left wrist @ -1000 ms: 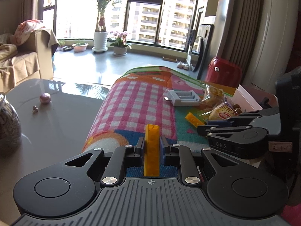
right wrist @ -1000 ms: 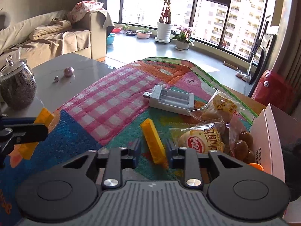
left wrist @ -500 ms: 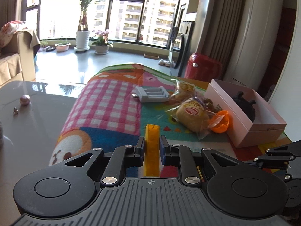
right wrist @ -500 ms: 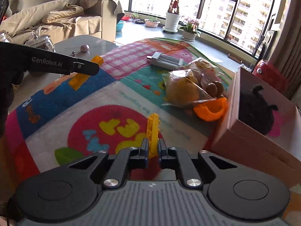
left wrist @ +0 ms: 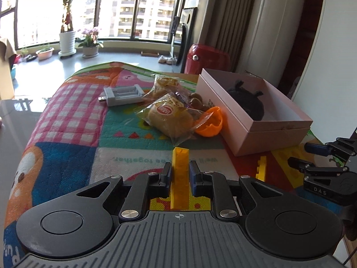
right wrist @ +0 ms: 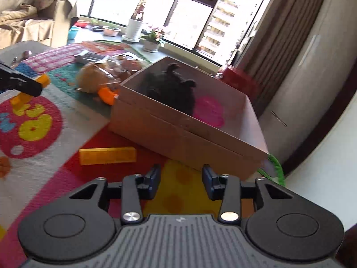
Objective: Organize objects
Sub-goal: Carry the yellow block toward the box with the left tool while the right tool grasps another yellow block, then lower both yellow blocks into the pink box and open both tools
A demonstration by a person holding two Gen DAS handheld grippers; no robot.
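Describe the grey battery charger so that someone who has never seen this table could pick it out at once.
Start at the open pink box on the colourful play mat, then look past the pile of snack bags beside it, towards the window. The battery charger lies flat there on the pink checked patch. It is the only grey plastic thing on the mat, with empty slots on top and a USB plug sticking out of one end.

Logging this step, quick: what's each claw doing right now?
Left claw: shut on a yellow block.
Right claw: opening, nothing between its fingers; another yellow block lies on the mat.
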